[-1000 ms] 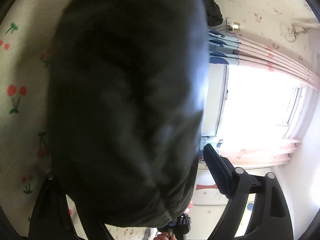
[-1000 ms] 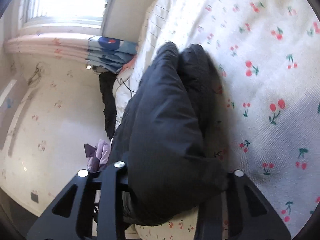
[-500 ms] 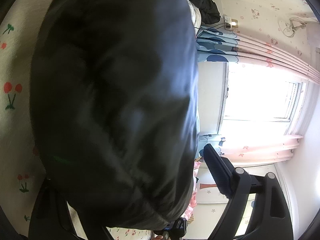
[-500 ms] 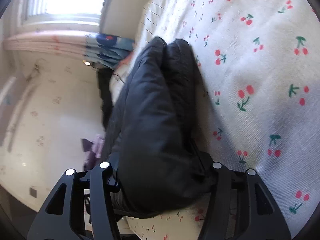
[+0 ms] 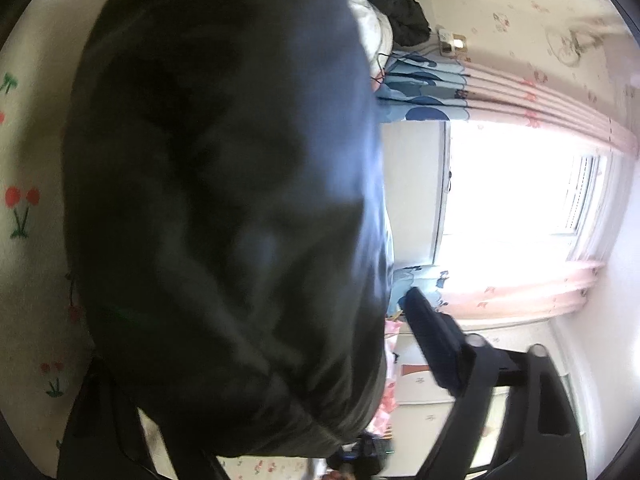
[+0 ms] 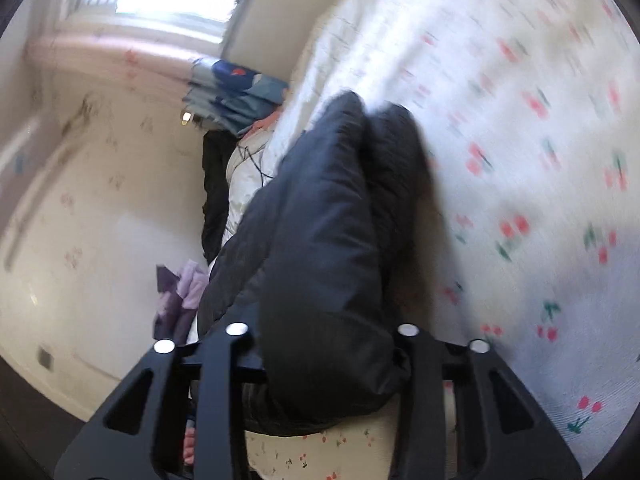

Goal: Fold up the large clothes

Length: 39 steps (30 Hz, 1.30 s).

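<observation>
A big black padded jacket (image 5: pixel 224 208) fills most of the left wrist view, lying bunched on the cherry-print bedsheet (image 5: pixel 28 216). My left gripper (image 5: pixel 264 364) stands wide around the bulk of it; the right finger (image 5: pixel 436 344) is bare, the left one is hidden under the cloth. In the right wrist view the same jacket (image 6: pixel 328 248) lies folded double on the sheet (image 6: pixel 532 168). My right gripper (image 6: pixel 324 344) is closed on its near end, cloth bulging between the fingers.
The bed edge runs beside the jacket, with a wallpapered wall (image 6: pixel 88 208) beyond. Purple clothes (image 6: pixel 180 292) and another dark garment (image 6: pixel 216 184) lie past the edge. A blue patterned curtain (image 5: pixel 424 92) and bright window (image 5: pixel 512 200) are near the bed.
The right gripper has swung with the jacket end in it, and its view is now blurred. The jacket has shifted slightly in the left view; the left jaws stay as wide as before.
</observation>
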Tool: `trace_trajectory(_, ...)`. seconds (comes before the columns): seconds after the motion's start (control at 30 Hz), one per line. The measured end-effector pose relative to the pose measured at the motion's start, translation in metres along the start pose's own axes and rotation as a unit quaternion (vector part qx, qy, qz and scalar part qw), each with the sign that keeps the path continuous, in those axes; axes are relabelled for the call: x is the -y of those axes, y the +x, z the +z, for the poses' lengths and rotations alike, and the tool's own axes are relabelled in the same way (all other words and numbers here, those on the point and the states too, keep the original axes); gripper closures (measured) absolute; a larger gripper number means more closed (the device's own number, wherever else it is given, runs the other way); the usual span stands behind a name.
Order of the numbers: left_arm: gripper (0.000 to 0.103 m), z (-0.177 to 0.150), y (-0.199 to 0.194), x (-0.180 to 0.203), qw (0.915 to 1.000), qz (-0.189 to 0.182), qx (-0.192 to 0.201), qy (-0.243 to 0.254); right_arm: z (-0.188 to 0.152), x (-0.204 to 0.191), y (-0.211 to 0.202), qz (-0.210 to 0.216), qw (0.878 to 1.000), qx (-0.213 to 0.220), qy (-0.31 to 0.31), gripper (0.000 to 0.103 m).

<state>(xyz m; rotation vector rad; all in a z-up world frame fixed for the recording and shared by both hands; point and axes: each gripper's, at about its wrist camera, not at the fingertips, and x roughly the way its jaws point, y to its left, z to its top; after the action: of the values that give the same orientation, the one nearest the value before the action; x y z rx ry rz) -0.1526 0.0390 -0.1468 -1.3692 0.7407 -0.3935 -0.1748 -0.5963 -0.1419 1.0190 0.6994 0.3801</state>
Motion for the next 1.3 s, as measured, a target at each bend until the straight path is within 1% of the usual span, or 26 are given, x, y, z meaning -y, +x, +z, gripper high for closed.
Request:
trace_trajectory(0.07,0.043,-0.002,0.002,0.005,0.9999,0.002,0.002,0.016,0.003,-0.015,-0.004,0.000,1.000,0.008,-0.024,0.077)
trace_trajectory(0.13,0.047,-0.006,0.005,0.012,0.9995,0.000,0.007,0.030,0.002,-0.025,-0.009,0.004,0.999,0.022,-0.036,0.078)
trace_trajectory(0.2,0.049,-0.012,0.012,0.020,0.9993,0.002,0.008,0.035,-0.001,-0.019,-0.010,-0.001,0.999,0.020,-0.032,0.078)
trace_trajectory(0.3,0.051,-0.015,0.020,0.018,0.9997,0.007,0.002,0.024,-0.010,0.005,-0.003,-0.023,1.000,0.004,-0.009,0.078)
trace_trajectory(0.33,0.053,-0.010,0.019,0.013,0.9997,0.008,0.001,0.023,-0.013,0.014,-0.003,-0.021,1.000,0.003,0.001,0.078)
trace_trajectory(0.43,0.058,-0.015,0.024,0.019,0.9991,0.012,0.001,0.041,-0.021,0.026,0.000,-0.017,1.000,0.004,0.020,0.078)
trace_trajectory(0.47,0.059,-0.017,0.028,0.027,0.9988,0.015,0.003,0.047,-0.021,0.026,0.000,-0.017,1.000,0.004,0.020,0.078)
trace_trajectory(0.5,0.061,-0.012,0.024,0.024,0.9985,0.016,0.004,0.052,-0.021,0.023,-0.002,-0.018,1.000,0.007,0.016,0.078)
trace_trajectory(0.57,0.063,-0.018,0.029,0.034,0.9982,0.016,0.008,0.057,-0.017,0.010,-0.008,-0.018,1.000,0.017,-0.009,0.079)
trace_trajectory(0.67,0.065,-0.024,0.037,0.046,0.9978,0.016,0.012,0.064,-0.012,-0.007,-0.018,-0.009,0.999,0.034,-0.029,0.080)
trace_trajectory(0.7,0.065,-0.019,0.039,0.052,0.9977,0.017,0.012,0.064,-0.011,-0.009,-0.017,-0.012,0.999,0.031,-0.032,0.080)
trace_trajectory(0.77,0.065,-0.014,0.042,0.050,0.9986,0.016,0.004,0.050,-0.010,0.001,-0.010,-0.027,0.999,0.008,-0.019,0.080)
trace_trajectory(0.8,0.064,-0.012,0.044,0.045,0.9994,0.016,-0.005,0.031,-0.011,0.010,-0.007,-0.026,1.000,-0.004,-0.006,0.080)
trace_trajectory(0.83,0.059,-0.006,0.037,0.039,0.9996,0.022,-0.009,0.012,-0.012,0.019,-0.006,-0.016,1.000,-0.014,0.014,0.077)
trace_trajectory(0.87,0.052,-0.006,0.037,0.035,0.9997,0.023,-0.011,-0.003,-0.012,0.024,-0.007,-0.009,0.999,-0.017,0.029,0.070)
trace_trajectory(0.9,0.048,-0.006,0.038,0.031,0.9995,0.019,-0.015,-0.020,-0.014,0.030,-0.009,-0.001,0.999,-0.019,0.045,0.067)
trace_trajectory(0.93,0.038,-0.006,0.039,0.029,0.9992,0.019,-0.014,-0.031,-0.016,0.034,-0.009,0.011,0.998,-0.024,0.057,0.063)
trace_trajectory(0.97,0.032,-0.005,0.040,0.029,0.9991,0.019,-0.014,-0.036,-0.015,0.037,-0.009,0.020,0.997,-0.027,0.064,0.058)
trace_trajectory(1.0,0.030,-0.005,0.042,0.031,0.9991,0.016,-0.014,-0.037,-0.014,0.038,-0.007,0.025,0.997,-0.031,0.070,0.056)
trace_trajectory(1.03,0.027,-0.006,0.045,0.033,0.9992,0.015,-0.016,-0.034,-0.011,0.038,-0.005,0.027,0.996,-0.035,0.076,0.051)
trace_trajectory(1.1,0.027,-0.008,0.051,0.039,0.9995,0.013,-0.020,-0.022,-0.005,0.035,-0.001,0.035,0.996,-0.039,0.077,0.050)
trace_trajectory(1.13,0.027,-0.010,0.053,0.043,0.9998,0.007,-0.017,-0.009,-0.003,0.029,0.002,0.031,0.997,-0.040,0.065,0.052)
trace_trajectory(1.17,0.034,-0.011,0.052,0.047,0.9999,0.006,-0.010,0.004,-0.001,0.024,0.003,0.025,0.997,-0.038,0.055,0.071)
trace_trajectory(1.2,0.042,-0.013,0.052,0.053,0.9997,0.005,-0.004,0.022,0.000,0.015,0.001,0.014,0.999,-0.029,0.038,0.078)
trace_trajectory(1.23,0.060,-0.016,0.053,0.060,0.9991,0.009,0.000,0.041,0.002,0.006,-0.002,0.012,0.999,-0.021,0.024,0.081)
trace_trajectory(1.3,0.067,-0.019,0.051,0.069,0.9980,0.001,0.012,0.063,0.003,-0.019,-0.012,0.010,1.000,-0.004,-0.019,0.083)
